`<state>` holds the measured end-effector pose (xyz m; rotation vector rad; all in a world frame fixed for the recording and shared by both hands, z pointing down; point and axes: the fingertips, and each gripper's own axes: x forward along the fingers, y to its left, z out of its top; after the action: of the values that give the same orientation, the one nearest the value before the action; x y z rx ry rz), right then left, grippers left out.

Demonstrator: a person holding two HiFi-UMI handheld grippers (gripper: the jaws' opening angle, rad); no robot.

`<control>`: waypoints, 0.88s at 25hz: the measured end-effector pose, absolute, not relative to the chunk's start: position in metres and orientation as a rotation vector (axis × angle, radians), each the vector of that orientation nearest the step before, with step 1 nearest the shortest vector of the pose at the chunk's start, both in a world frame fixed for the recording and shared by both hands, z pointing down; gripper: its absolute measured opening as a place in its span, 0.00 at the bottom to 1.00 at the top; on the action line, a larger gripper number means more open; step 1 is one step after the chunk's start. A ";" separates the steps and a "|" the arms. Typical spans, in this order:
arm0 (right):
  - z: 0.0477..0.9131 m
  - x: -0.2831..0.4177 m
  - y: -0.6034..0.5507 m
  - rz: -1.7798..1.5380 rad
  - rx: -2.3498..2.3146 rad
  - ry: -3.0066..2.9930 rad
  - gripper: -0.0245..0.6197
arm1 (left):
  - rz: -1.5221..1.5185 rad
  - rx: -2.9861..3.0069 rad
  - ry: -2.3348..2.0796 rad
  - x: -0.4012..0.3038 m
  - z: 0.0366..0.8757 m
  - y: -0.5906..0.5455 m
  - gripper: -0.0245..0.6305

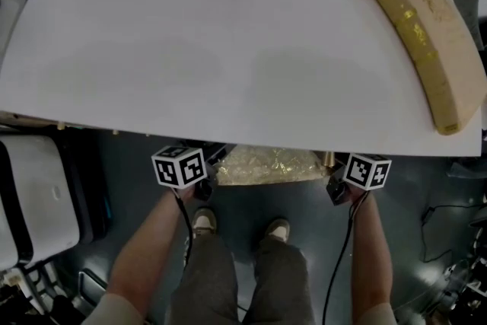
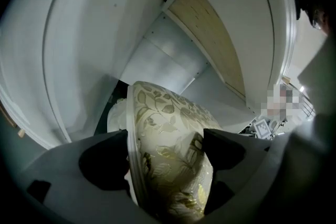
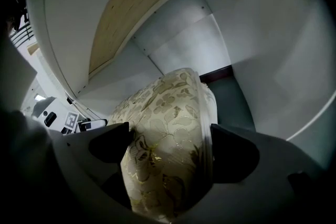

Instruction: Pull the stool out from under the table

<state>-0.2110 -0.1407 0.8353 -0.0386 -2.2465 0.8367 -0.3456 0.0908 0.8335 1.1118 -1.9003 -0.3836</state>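
Looking straight down at a white table, standing at its near edge with both shoes on the dark floor. Can only spot a sliver of the stool poking out from under that near edge, so pretty much still tucked in. Cream cushion with a gold leafy print, by the way. Got the left gripper at the cushion's left end and the right gripper at its right end, both just below the table's near edge. Spread wide on both, released rather than clamped, with the cushion's padded rim filling the gap between the jaws on each side and brushing them. Also seeing a tan curved pad lying along the table's right edge, plus a white box down on the floor off the left corner.
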 end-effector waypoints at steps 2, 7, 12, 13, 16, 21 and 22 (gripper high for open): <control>0.832 -0.198 -0.127 0.851 -0.018 -2.247 0.82 | -0.360 1.112 -1.882 -0.341 0.832 0.099 0.71; 0.809 -0.161 -0.107 0.912 0.062 -2.240 0.82 | -0.305 1.155 -1.819 -0.322 0.810 0.106 0.71; 0.774 -0.106 -0.092 0.976 0.181 -2.225 0.82 | -0.236 1.240 -1.735 -0.289 0.778 0.103 0.71; 0.766 -0.094 -0.091 0.984 0.206 -2.223 0.82 | -0.227 1.255 -1.718 -0.281 0.771 0.100 0.71; 0.739 -0.061 -0.093 0.996 0.267 -2.221 0.82 | -0.208 1.291 -1.675 -0.255 0.748 0.090 0.71; 0.694 -0.007 -0.101 1.008 0.392 -2.221 0.82 | -0.170 1.361 -1.583 -0.216 0.714 0.065 0.71; 0.686 0.005 -0.103 1.012 0.424 -2.219 0.82 | -0.163 1.379 -1.560 -0.208 0.709 0.058 0.71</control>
<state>0.0051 -0.1032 0.6863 0.4241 -2.2193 1.0115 -0.2081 0.0577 0.7086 1.3789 -1.5597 -0.1632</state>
